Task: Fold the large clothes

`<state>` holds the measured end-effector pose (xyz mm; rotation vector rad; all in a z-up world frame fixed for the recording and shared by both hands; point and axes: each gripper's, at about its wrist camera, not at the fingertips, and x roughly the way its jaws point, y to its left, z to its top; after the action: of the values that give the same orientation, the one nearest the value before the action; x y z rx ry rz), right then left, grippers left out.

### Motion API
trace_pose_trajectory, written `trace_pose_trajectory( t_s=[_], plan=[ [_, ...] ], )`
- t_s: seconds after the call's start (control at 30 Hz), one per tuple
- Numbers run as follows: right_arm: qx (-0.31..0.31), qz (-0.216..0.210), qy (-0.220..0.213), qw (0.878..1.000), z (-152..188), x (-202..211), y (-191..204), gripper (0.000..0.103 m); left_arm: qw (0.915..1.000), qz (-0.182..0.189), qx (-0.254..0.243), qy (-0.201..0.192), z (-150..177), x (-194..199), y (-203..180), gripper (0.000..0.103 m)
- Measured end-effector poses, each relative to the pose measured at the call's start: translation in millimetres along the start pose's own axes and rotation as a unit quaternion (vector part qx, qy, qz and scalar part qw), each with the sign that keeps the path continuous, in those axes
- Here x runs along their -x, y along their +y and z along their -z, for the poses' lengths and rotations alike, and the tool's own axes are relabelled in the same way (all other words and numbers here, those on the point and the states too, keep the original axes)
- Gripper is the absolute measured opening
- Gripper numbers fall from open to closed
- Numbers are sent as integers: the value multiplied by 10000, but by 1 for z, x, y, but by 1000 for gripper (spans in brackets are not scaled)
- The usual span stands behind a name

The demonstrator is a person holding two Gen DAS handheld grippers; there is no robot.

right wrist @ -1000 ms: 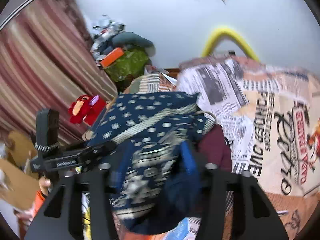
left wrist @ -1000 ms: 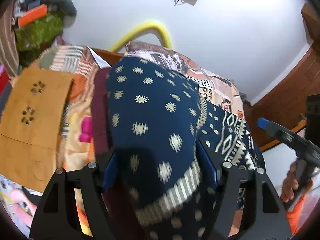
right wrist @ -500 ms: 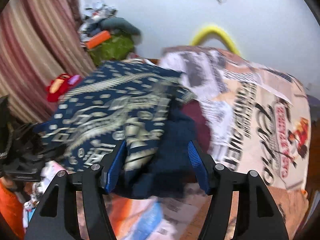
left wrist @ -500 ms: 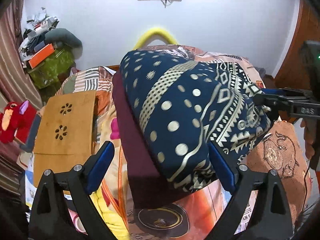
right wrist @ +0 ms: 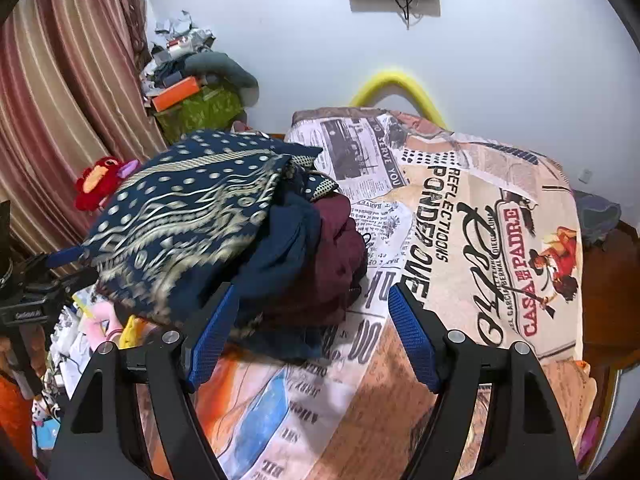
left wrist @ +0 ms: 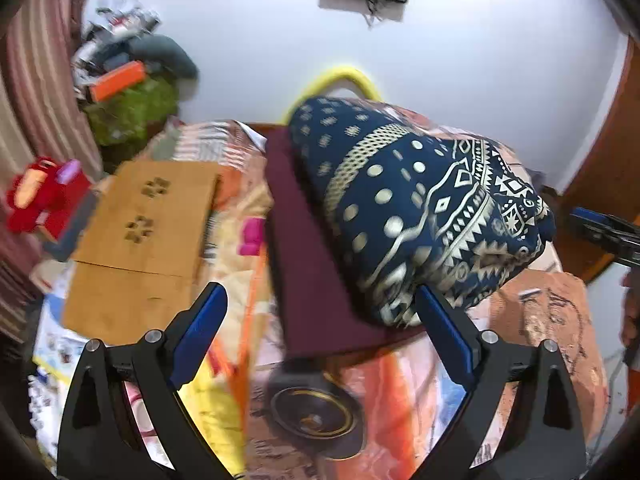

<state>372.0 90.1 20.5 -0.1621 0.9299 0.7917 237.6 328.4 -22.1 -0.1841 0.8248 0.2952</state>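
the navy blue patterned cloth with cream dots and zigzag motifs point(left wrist: 420, 216) sits as a bulky folded bundle on top of a folded maroon garment point(left wrist: 316, 264), both on the bed with the newspaper-print sheet point(right wrist: 480, 208). in the left wrist view the bundle lies at about 1 o'clock from the left gripper point(left wrist: 320, 338), whose blue-padded fingers point(left wrist: 200, 332) are spread wide and hold nothing; the right-hand finger sits just beside the bundle's near corner, and whether it touches is unclear. in the right wrist view the stack lies at about 10 o'clock from the right gripper point(right wrist: 310, 330), also spread wide and empty, its left finger close against the dark cloth spilling from the pile's near side. a flat brown cardboard sheet with paw-shaped cutouts point(left wrist: 148, 216) lies at 10 o'clock in the left view. the fold looks roughly done but loose: the navy layers bulge and overhang the maroon piece, and loose folds hang at the near side. the likely risk is that an open finger snags an overhanging edge in passing, dragging the top layer off or unrolling the bundle; the soft bed gives little support, so the stack could slump sideways.
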Motion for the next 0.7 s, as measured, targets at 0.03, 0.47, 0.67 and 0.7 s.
trace_pose_trajectory(
  t_s=[0.03,0.47,0.67,0.7],
  plan=[
    [-7,-75,-51,10000,2,9,2,73,9999,23,-78,-95,1,10,-4,96],
    [242,-789,-1932,9777,31,171,67,75,9777,363,-384,-2032,31,190,-62,96],
    [512,-883,-2925,9508,63,238,99,75,9518,626,-211,-2997,59,265,-77,96],
    [578,-881,-3053,9464,69,245,104,75,9480,624,-181,-3115,64,273,-78,96]
  ],
)
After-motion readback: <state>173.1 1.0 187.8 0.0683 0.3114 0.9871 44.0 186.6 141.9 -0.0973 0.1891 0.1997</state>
